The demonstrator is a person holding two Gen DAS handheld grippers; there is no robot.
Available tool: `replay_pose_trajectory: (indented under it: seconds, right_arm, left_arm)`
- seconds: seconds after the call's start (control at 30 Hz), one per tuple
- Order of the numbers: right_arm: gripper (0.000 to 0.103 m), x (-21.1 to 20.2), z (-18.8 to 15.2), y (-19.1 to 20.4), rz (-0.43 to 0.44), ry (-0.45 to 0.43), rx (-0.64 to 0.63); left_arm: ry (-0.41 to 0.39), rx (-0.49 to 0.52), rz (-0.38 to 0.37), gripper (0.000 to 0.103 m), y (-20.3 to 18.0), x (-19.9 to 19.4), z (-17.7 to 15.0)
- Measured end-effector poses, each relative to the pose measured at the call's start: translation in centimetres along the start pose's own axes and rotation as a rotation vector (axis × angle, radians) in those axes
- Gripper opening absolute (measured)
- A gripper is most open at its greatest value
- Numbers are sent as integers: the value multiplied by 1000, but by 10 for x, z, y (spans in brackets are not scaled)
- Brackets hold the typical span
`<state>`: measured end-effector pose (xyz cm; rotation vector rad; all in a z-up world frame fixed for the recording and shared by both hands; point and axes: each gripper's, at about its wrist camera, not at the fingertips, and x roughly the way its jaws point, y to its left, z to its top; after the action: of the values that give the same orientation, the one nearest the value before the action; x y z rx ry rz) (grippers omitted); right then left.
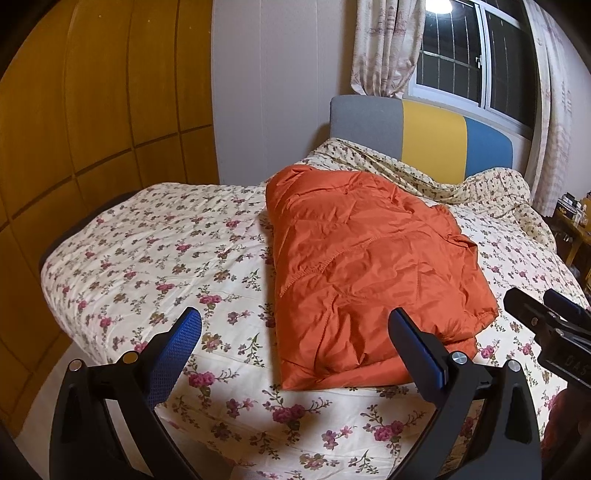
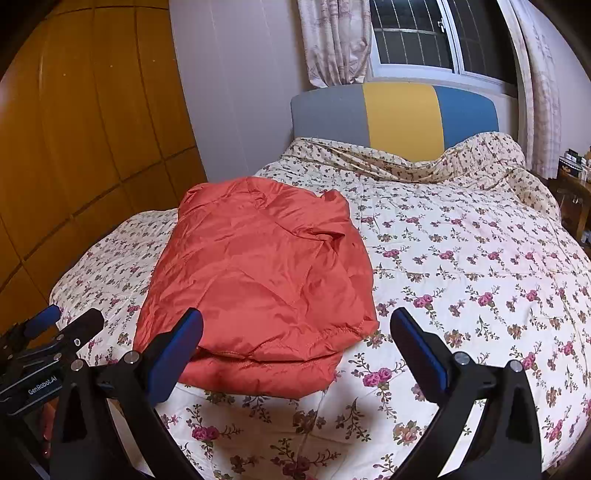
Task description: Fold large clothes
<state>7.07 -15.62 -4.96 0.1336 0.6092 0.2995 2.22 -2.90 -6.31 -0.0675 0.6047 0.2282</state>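
Note:
An orange puffy jacket (image 1: 369, 266) lies folded into a thick rectangle on the flowered bedspread (image 1: 155, 251). In the right wrist view the same orange jacket (image 2: 258, 280) sits left of centre on the bedspread (image 2: 461, 277). My left gripper (image 1: 295, 325) hovers open above the near end of the jacket, its blue-padded fingers wide apart and holding nothing. My right gripper (image 2: 297, 325) is open too, above the jacket's near right corner, nothing between its fingers. Each gripper shows in the other's view: the right gripper (image 1: 546, 306) at the right edge, the left gripper (image 2: 62, 321) at the left edge.
A grey, yellow and blue headboard (image 2: 399, 110) stands at the far end under a curtained window (image 2: 413, 33). Wooden wardrobe doors (image 1: 92, 110) line the left side. A small wooden stand (image 2: 576, 199) with items is at the far right. Bunched bedding (image 1: 491, 188) lies near the headboard.

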Motion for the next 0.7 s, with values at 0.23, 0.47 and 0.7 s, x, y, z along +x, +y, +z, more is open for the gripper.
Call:
replay_pose_trajectory:
  seconds: [0.23, 0.47, 0.7]
  right_arm:
    - [101, 3, -1, -1, 2, 8, 2]
    - [101, 9, -3, -3, 4, 26, 9]
    - [101, 17, -4, -8, 4, 44, 24]
  left_arm:
    - [22, -19, -14, 100, -1, 4, -2]
    - [44, -23, 12, 100, 0, 12, -6]
    - [84, -23, 1, 100, -3, 22, -7]
